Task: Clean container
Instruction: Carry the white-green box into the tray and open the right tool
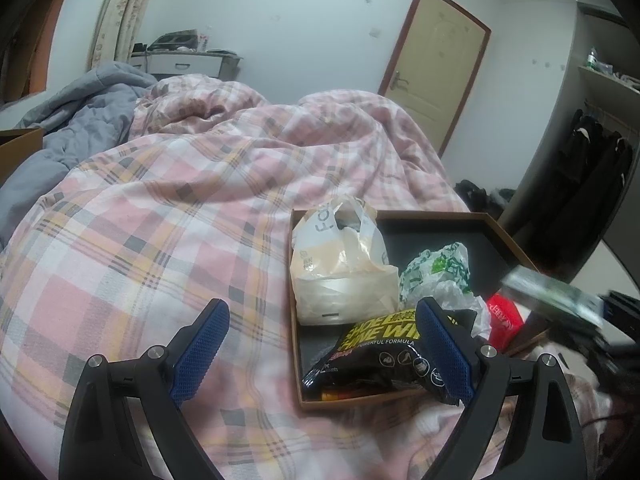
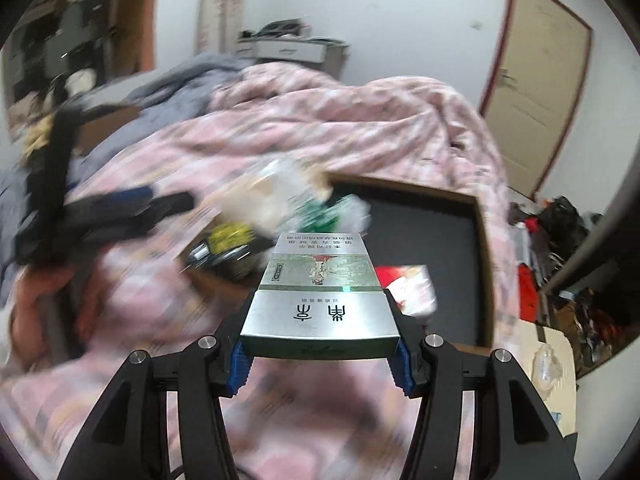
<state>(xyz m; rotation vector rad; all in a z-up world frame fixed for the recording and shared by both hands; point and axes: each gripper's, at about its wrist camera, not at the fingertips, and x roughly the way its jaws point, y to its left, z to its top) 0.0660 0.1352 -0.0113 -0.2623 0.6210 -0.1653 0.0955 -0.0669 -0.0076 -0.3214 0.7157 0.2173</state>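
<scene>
Biggest thing here is the bed, covered by a pink plaid duvet with a grey blanket bunched up around 10 o'clock in the left wrist view. Door sits at about 1 o'clock on the back wall, and there's a desk around 11 o'clock. The container is a shallow brown box with a dark inside, lying on the duvet at roughly 4 o'clock from the left camera and dead centre to 2 o'clock in the right one. Inside it: a beige plastic bag at the far left corner, a crumpled green-and-white wrapper just beside it, a black wipes pack at the near edge, and a red pack toward the near right. Left gripper has its blue pads spread wide apart with nothing between them, hovering over the box's near left edge. Right gripper is clamped on a silver-green carton, pads pressing both sides, held above the box's near edge. The right view is pretty motion-blurred.
</scene>
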